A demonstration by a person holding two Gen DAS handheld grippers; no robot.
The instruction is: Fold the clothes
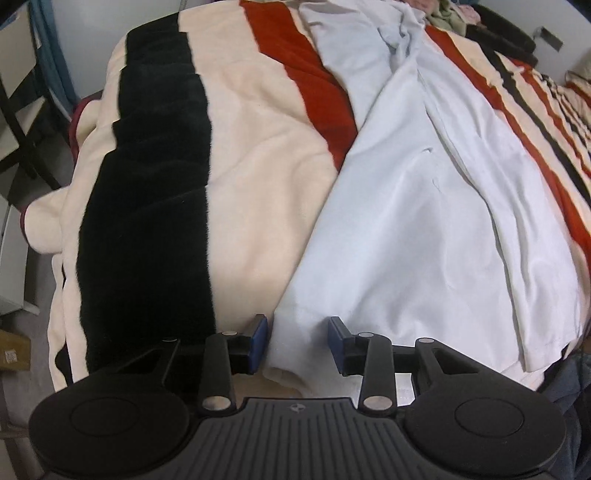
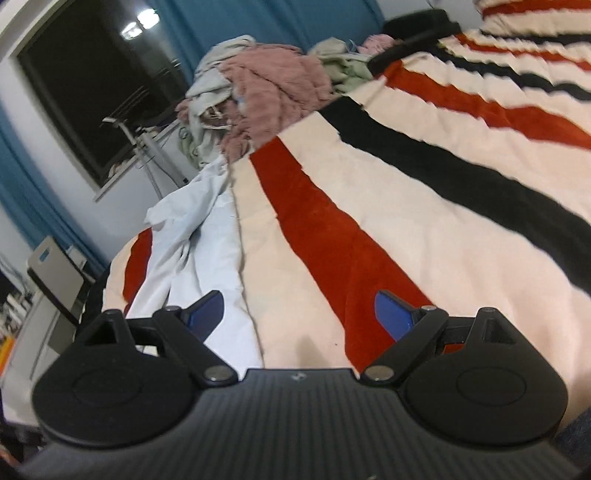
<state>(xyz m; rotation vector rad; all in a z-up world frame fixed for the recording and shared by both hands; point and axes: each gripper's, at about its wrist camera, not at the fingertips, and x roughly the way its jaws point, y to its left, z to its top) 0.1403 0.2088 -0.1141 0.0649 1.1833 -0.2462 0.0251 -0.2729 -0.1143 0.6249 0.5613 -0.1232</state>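
A pale blue-white garment (image 1: 424, 206) lies spread lengthwise on the striped blanket (image 1: 251, 147). My left gripper (image 1: 298, 343) is open at the near edge of the bed, its blue pads on either side of the garment's near left corner. In the right wrist view the same garment (image 2: 207, 251) runs along the left of the bed. My right gripper (image 2: 299, 317) is open wide and empty, above the blanket (image 2: 424, 221), with its left pad (image 2: 207, 314) over the garment's edge.
A pile of unfolded clothes, pink and pale green (image 2: 269, 85), sits at the far end of the bed. A black cushion (image 2: 417, 26) lies beside it. A dark window (image 2: 85, 96), blue curtain and a chair (image 2: 55, 273) stand to the left.
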